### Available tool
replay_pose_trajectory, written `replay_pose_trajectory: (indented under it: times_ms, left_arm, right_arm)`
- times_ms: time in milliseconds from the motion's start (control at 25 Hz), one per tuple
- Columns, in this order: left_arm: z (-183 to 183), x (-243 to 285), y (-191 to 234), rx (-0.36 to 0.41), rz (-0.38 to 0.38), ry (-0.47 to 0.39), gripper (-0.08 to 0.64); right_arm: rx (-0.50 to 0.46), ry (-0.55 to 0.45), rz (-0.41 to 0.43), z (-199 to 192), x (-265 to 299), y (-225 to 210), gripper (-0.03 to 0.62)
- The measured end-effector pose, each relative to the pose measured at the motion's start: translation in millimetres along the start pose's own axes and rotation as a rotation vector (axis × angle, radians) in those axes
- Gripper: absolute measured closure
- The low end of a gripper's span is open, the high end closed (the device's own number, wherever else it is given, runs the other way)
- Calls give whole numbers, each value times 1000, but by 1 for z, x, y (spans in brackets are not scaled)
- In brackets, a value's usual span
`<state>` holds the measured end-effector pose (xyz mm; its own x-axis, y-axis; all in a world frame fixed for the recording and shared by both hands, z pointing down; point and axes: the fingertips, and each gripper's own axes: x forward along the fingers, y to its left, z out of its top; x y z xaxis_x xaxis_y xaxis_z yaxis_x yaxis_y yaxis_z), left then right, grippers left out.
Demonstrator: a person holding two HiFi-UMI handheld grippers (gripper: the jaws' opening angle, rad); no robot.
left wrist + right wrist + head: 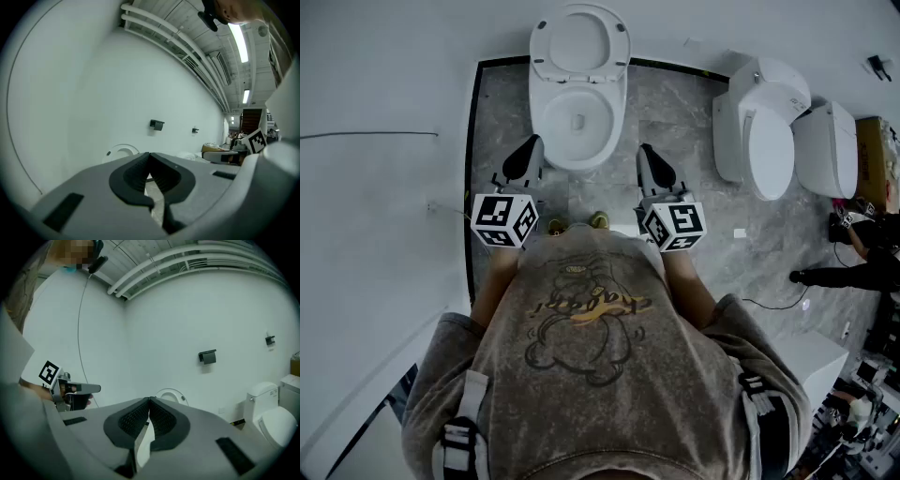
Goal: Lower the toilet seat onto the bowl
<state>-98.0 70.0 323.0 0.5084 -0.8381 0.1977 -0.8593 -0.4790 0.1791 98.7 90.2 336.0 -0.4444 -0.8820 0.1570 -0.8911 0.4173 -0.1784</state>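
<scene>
A white toilet stands straight ahead in the head view. Its bowl is uncovered and its seat is tipped up against the back wall. My left gripper hovers beside the bowl's left front, shut with nothing in it. At the bowl's right front my right gripper is also shut and empty. Neither touches the toilet. In the left gripper view the raised seat peeks over the closed left gripper. The right gripper view shows the seat just past the closed right gripper.
Two more white toilets stand to the right on the grey marble floor. A person in dark clothes crouches at the far right near a floor cable. A black wall fitting hangs on the back wall.
</scene>
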Motion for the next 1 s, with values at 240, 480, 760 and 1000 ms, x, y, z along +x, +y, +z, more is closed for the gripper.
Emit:
replay_pose_trajectory:
  times_ms: [240,480,760,1000]
  left_arm:
    - [2,7,-10,1,12,0,551]
    - [-1,27,-15,-19,37,-7,551]
    - [3,66,4,-9,35,5,551]
    - [22,117,40,-4,29,11,549]
  right_arm:
    - [20,-12,33,3,-2,-9,566]
    - [28,19,90,-8,3,-25,566]
    - [51,53,86,-17,40,-45,565]
    - [61,36,87,0,96,-63,565]
